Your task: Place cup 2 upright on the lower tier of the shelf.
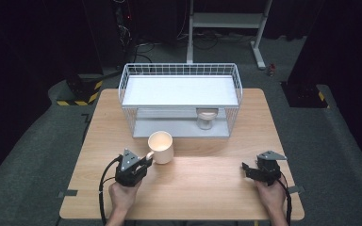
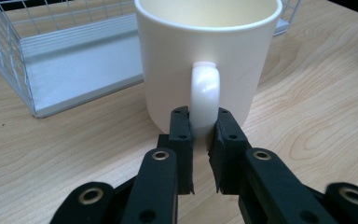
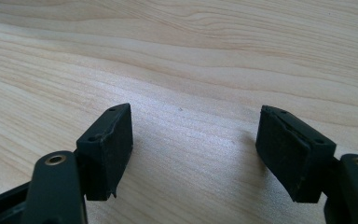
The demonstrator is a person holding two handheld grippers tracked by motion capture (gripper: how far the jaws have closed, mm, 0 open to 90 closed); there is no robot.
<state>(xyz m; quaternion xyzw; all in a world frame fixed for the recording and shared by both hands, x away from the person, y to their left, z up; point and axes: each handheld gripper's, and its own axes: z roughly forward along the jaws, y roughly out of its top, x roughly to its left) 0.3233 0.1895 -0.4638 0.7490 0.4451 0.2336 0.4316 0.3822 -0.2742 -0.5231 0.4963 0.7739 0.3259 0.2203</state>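
Note:
A cream mug [image 1: 161,147] stands upright on the wooden table [image 1: 202,188], just in front of a white wire rack [image 1: 180,96]. My left gripper [image 1: 145,161] is shut on the mug's handle [image 2: 204,95], one jaw on each side of its lower part. In the left gripper view the mug [image 2: 205,51] rises right behind the jaws. A second pale cup [image 1: 207,117] sits on the rack's lower shelf, at the right. My right gripper [image 1: 246,168] rests at the right of the table, open, with bare wood between its jaws [image 3: 193,144].
The rack has a flat white top shelf [image 1: 179,90] and a grey lower shelf [image 2: 74,74] open toward me. Past the table lie dark floor, a metal stand [image 1: 226,21] and cables.

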